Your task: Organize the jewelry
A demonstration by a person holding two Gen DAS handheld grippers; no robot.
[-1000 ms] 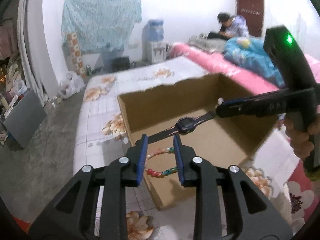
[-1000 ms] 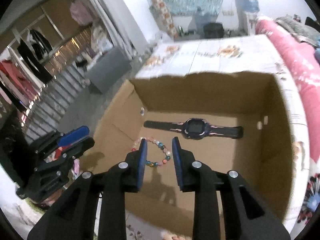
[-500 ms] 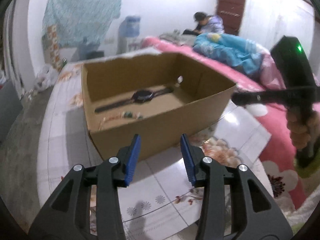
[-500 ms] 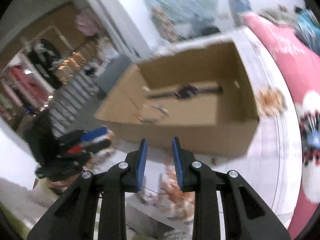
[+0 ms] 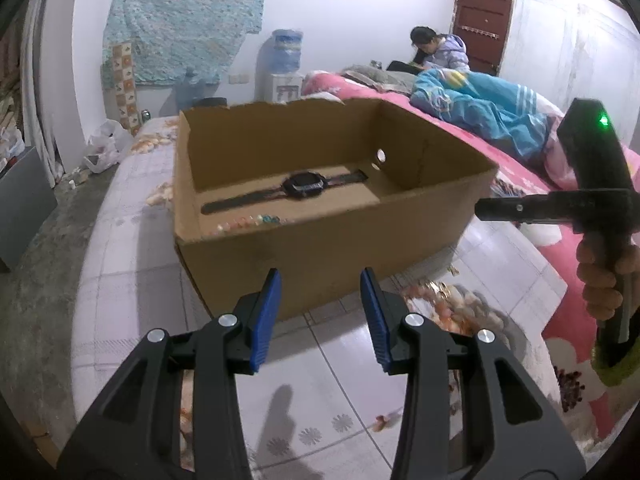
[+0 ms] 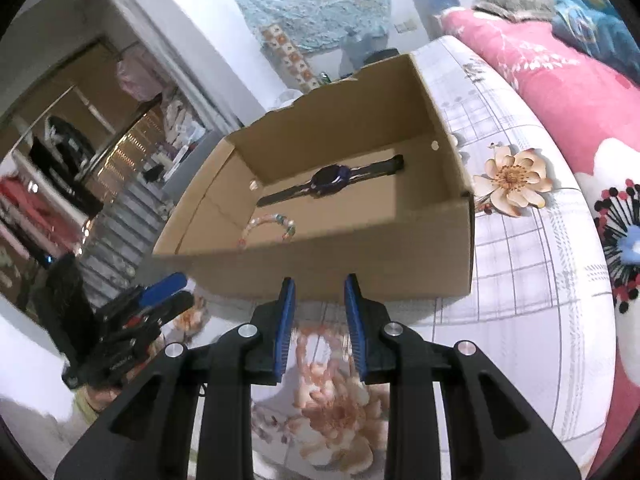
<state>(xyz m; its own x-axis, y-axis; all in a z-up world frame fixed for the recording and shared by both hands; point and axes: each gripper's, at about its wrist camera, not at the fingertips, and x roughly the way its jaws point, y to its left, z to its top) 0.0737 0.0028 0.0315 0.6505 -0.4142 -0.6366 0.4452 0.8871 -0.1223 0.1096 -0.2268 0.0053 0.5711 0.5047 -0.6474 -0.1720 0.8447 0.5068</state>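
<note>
An open cardboard box (image 5: pixel 328 248) (image 6: pixel 360 268) stands on a floral-covered table. Inside lie a dark wristwatch (image 5: pixel 306 186) (image 6: pixel 332 178) and a bead bracelet (image 5: pixel 252 222) (image 6: pixel 272 226). My left gripper (image 5: pixel 320 280) is open and empty, a little in front of the box's near wall. My right gripper (image 6: pixel 318 286) is open and empty, also in front of the box. The right gripper also shows at the right edge of the left wrist view (image 5: pixel 484 209). The left gripper shows at the lower left of the right wrist view (image 6: pixel 176 292).
The table's floral cover (image 5: pixel 344 380) (image 6: pixel 520 280) spreads around the box. A bed with a pink quilt (image 5: pixel 520 184) lies to the right, with a seated person (image 5: pixel 440 50) behind. A water dispenser (image 5: pixel 285 64) stands by the far wall. Grey floor (image 5: pixel 36 280) lies left.
Both grippers have pulled back out of the box and away from it. They were over the bracelet and watch a second ago and now hang in front of the box.
</note>
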